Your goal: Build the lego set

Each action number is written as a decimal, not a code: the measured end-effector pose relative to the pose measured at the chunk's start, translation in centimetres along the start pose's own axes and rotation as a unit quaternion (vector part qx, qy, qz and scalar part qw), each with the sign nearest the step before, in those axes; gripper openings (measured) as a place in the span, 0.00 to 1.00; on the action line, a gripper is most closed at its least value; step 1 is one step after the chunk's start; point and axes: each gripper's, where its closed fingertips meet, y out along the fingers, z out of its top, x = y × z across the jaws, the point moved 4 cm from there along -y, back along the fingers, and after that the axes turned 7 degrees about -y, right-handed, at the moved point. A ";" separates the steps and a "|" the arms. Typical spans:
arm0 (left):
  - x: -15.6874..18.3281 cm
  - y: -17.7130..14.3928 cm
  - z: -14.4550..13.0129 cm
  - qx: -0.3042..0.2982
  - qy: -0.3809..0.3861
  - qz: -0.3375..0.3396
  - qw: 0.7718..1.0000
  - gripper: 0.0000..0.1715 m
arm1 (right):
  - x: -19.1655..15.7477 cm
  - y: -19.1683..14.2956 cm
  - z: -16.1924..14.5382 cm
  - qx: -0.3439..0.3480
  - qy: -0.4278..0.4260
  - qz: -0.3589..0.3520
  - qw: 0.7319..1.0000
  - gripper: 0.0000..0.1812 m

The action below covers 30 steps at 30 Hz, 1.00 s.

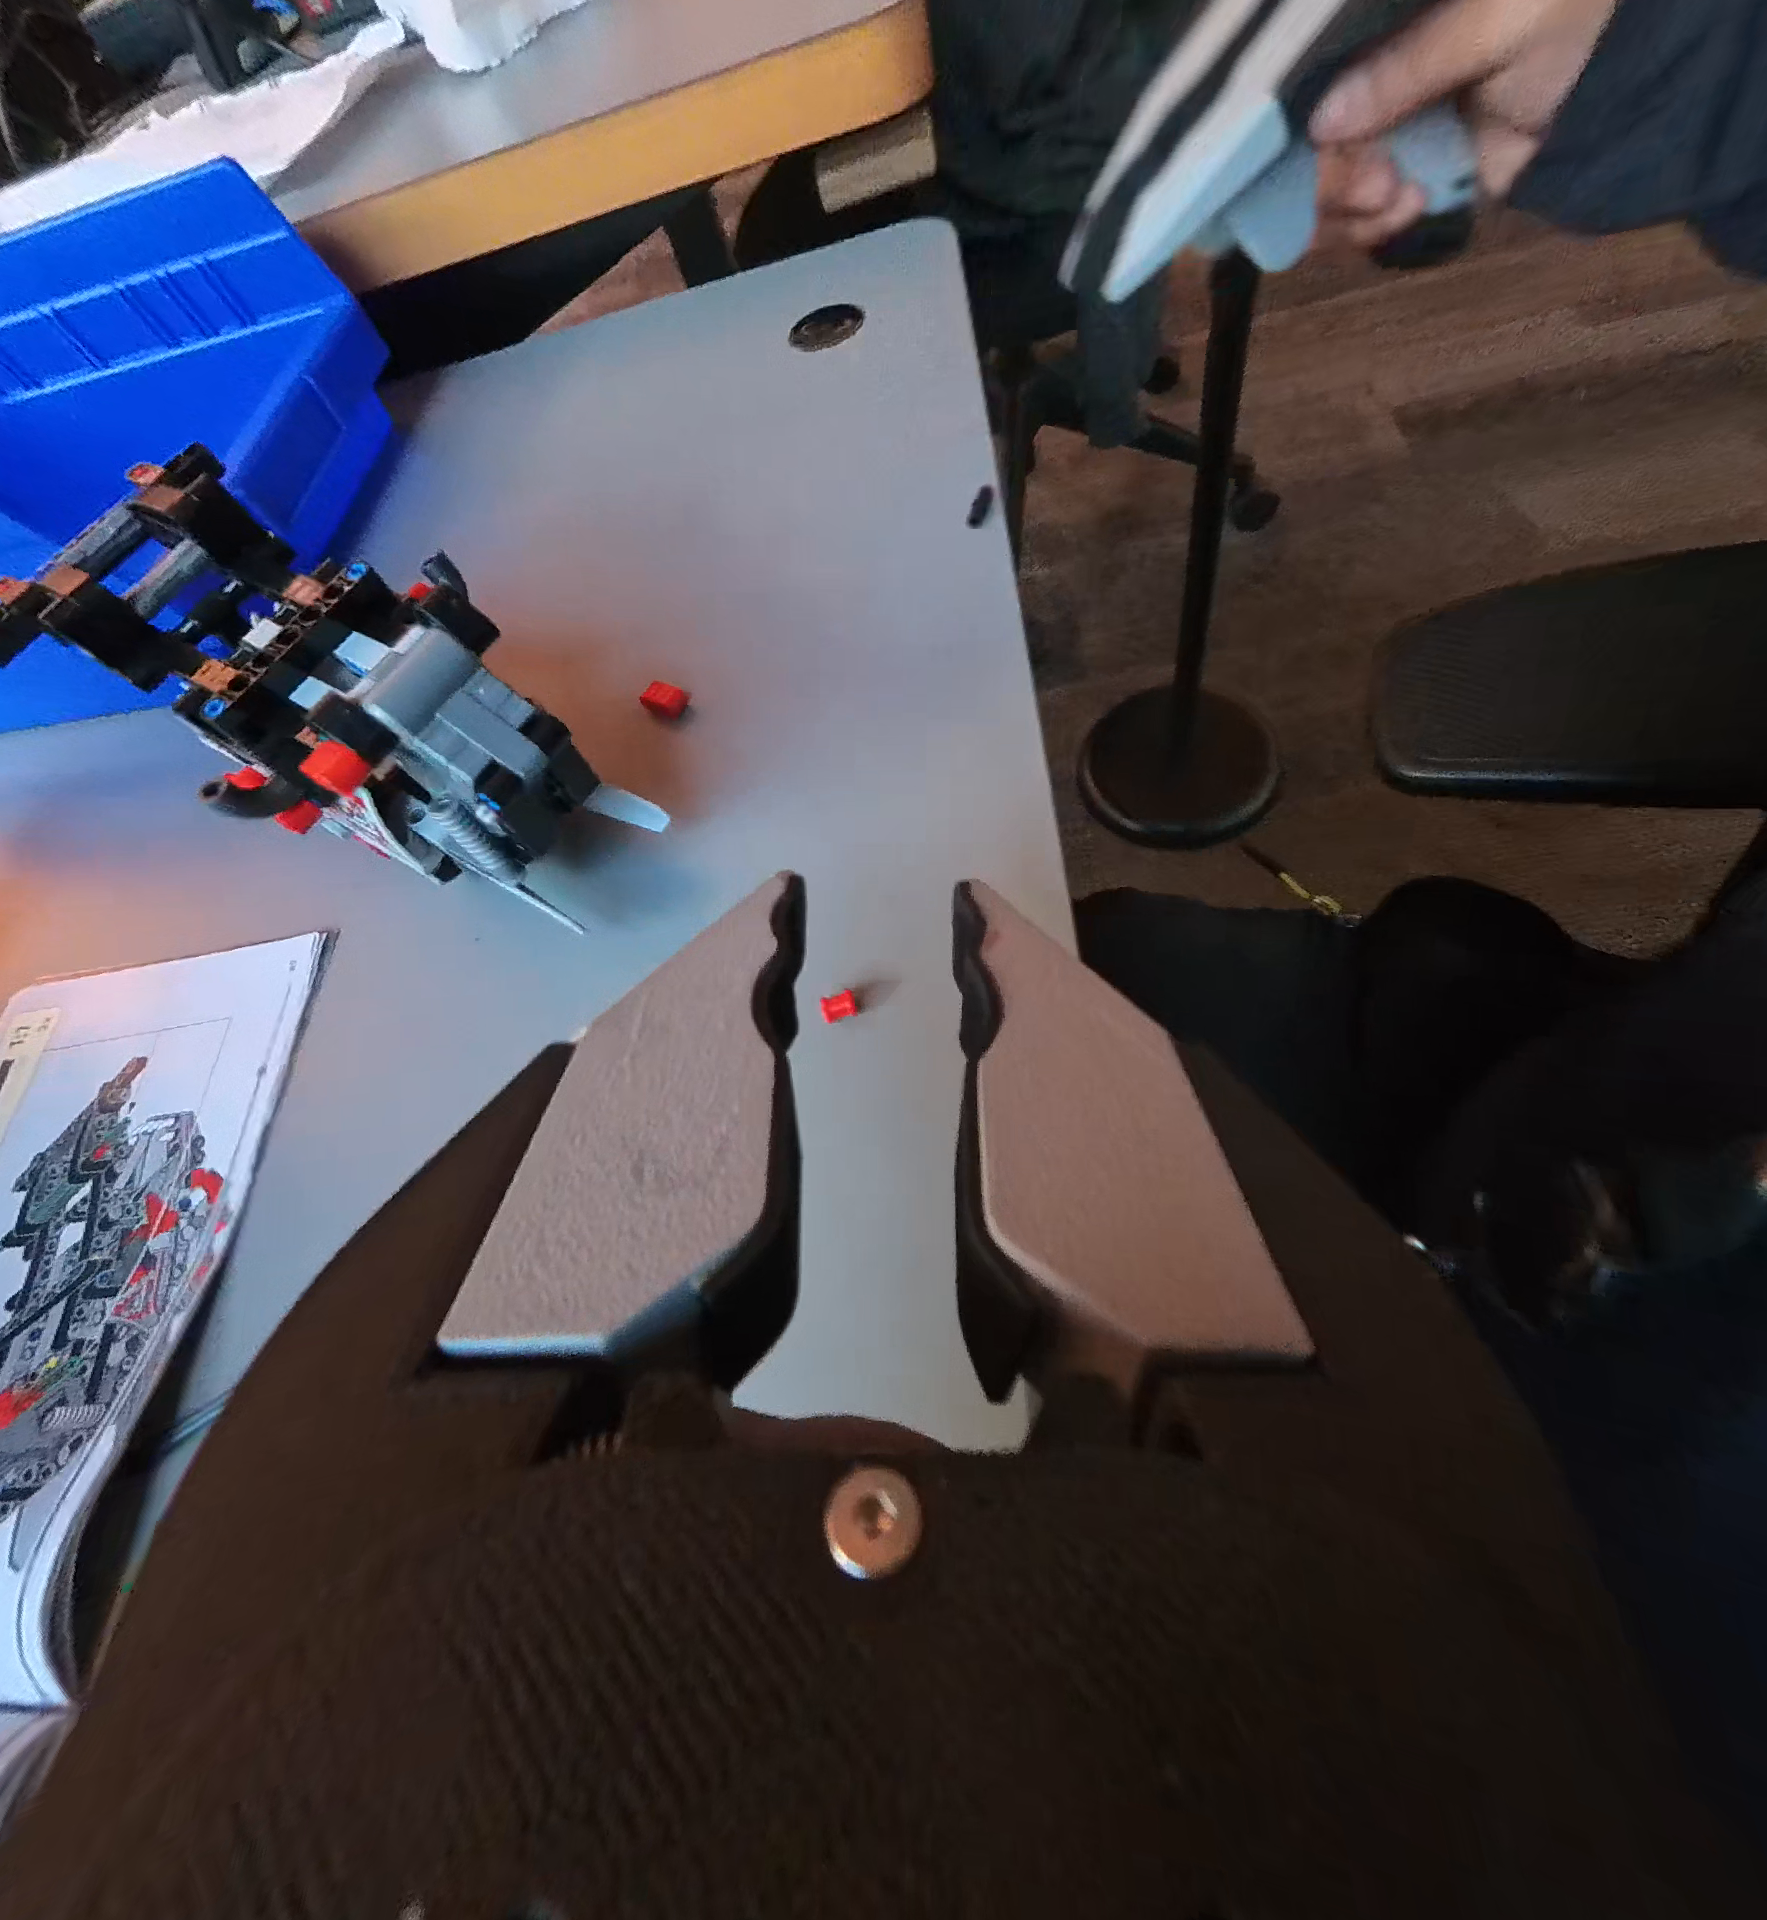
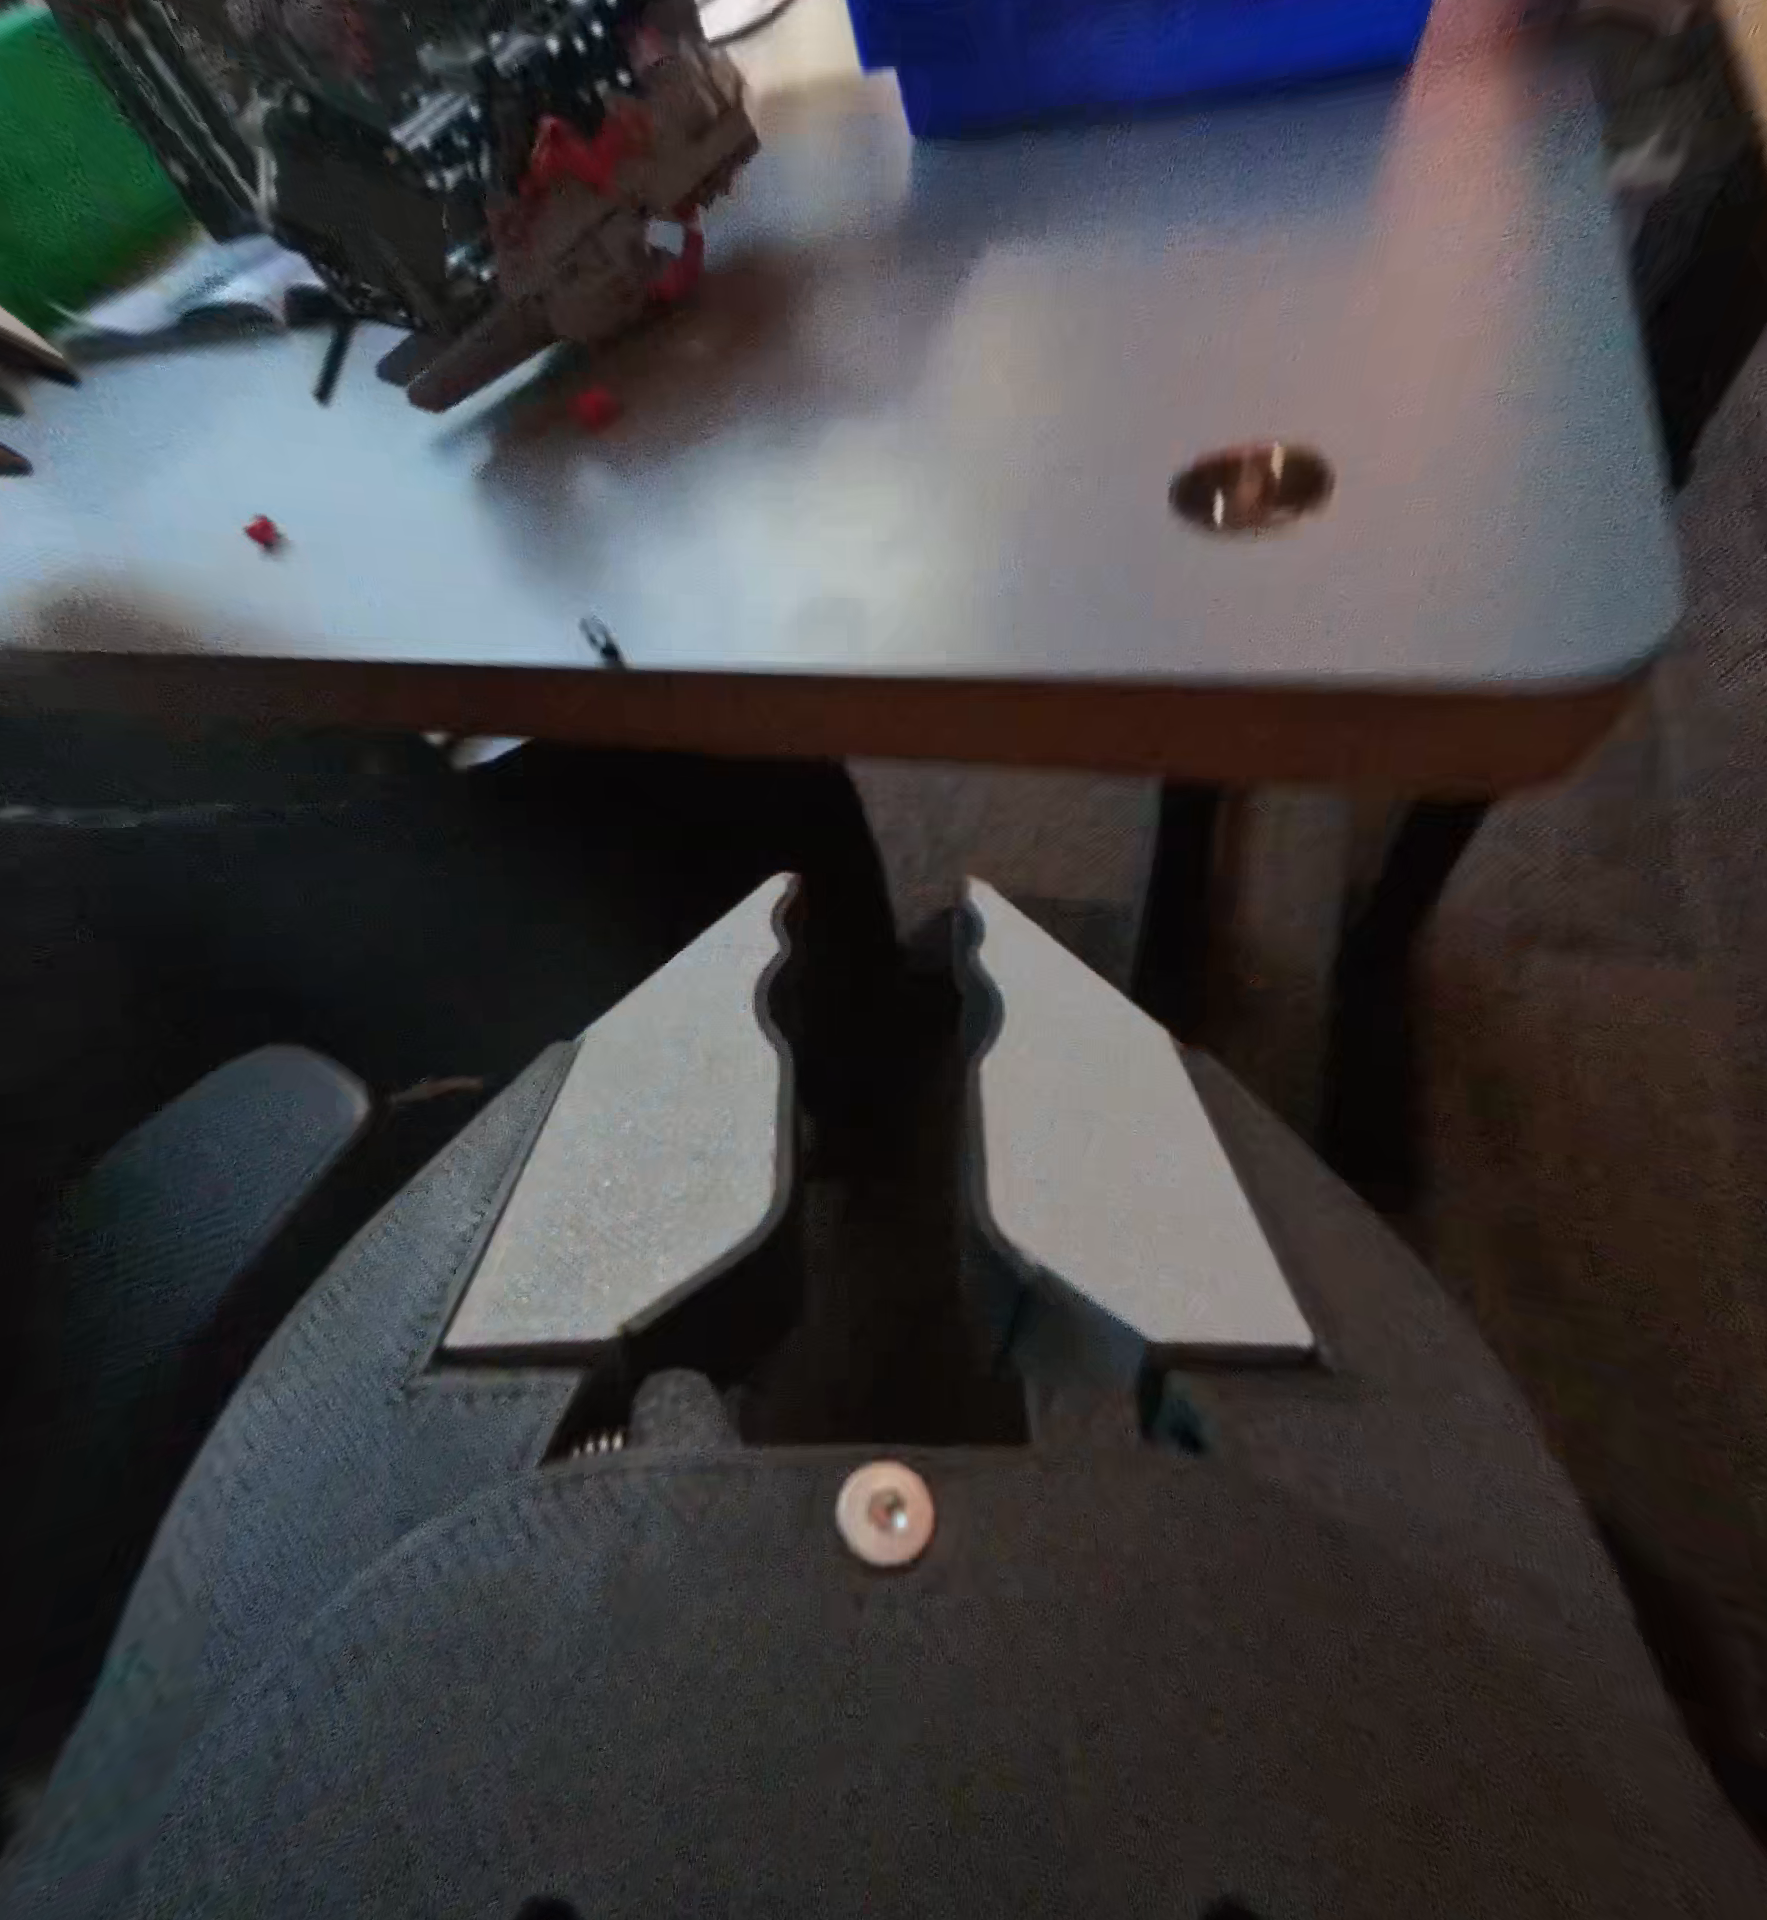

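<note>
A half-built black and grey lego model (image 1: 318, 686) with red parts lies on the grey table (image 1: 713, 499); it shows blurred in the right wrist view (image 2: 505, 177). My left gripper (image 1: 877, 899) is open and empty above the table, with a small red lego piece (image 1: 839, 1005) lying between its fingers. A second red piece (image 1: 665, 700) lies near the model. My right gripper (image 2: 879, 904) is open and empty, off the table and below its near edge. Both red pieces show in the right wrist view, one (image 2: 262, 532) at the left and one (image 2: 594, 407) by the model.
An open instruction booklet (image 1: 100, 1247) lies at the left. Blue bins (image 1: 131, 353) stand behind the model. A small black piece (image 1: 980, 506) lies near the table's right edge (image 1: 1014, 623). A person's hand (image 1: 1430, 114) holds the other gripper at top right. A black stand (image 1: 1180, 769) and a chair (image 1: 1627, 675) are on the floor.
</note>
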 end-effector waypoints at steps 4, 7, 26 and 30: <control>0.9 0.5 -0.1 0.004 -0.010 -0.034 0.999 0.14 | -3.6 4.7 -7.9 -0.014 0.150 0.168 0.974 0.11; 1.3 1.3 0.3 -0.003 -0.019 -0.042 0.999 0.14 | -4.5 8.1 -5.0 0.132 0.223 0.255 0.931 0.16; 2.5 0.6 -1.0 -0.028 -0.038 -0.042 0.998 0.14 | -5.4 9.1 4.0 -0.056 -0.209 0.202 0.955 0.00; 2.1 -0.1 -1.4 -0.022 -0.046 -0.034 0.998 0.14 | -4.9 10.4 4.7 -0.068 -0.204 0.205 0.955 0.00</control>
